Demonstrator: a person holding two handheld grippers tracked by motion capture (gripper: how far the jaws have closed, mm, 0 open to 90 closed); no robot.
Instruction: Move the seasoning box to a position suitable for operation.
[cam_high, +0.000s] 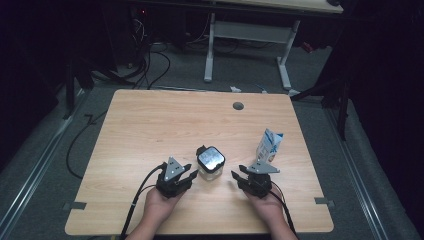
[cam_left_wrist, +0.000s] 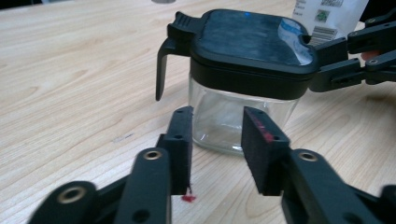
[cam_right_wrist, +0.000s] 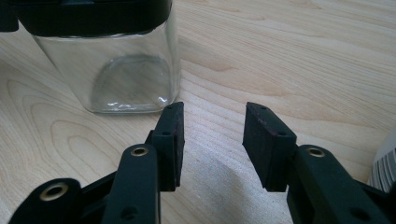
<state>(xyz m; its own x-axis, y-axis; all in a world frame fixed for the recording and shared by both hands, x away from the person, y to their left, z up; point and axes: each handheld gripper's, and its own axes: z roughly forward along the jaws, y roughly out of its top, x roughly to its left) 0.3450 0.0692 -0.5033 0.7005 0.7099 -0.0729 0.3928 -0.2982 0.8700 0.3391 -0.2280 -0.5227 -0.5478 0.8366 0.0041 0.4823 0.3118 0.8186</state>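
A small square glass jar (cam_high: 210, 161) with a black latch lid stands near the table's front middle. My left gripper (cam_high: 192, 172) rests just left of it, open, with its fingertips short of the glass. In the left gripper view the jar (cam_left_wrist: 233, 116) stands right beyond the open left gripper (cam_left_wrist: 218, 116), and nothing is between the pads. My right gripper (cam_high: 237, 176) lies to the jar's right, also open. In the right gripper view the jar (cam_right_wrist: 126, 79) sits ahead and to the left of the empty right gripper (cam_right_wrist: 212, 112).
A blue and white carton (cam_high: 269, 145) stands upright just behind the right gripper; its edge (cam_right_wrist: 385, 163) shows at the right in the right gripper view. The wooden table (cam_high: 150, 125) has a cable hole (cam_high: 238, 106) at the back. Another desk's legs stand beyond.
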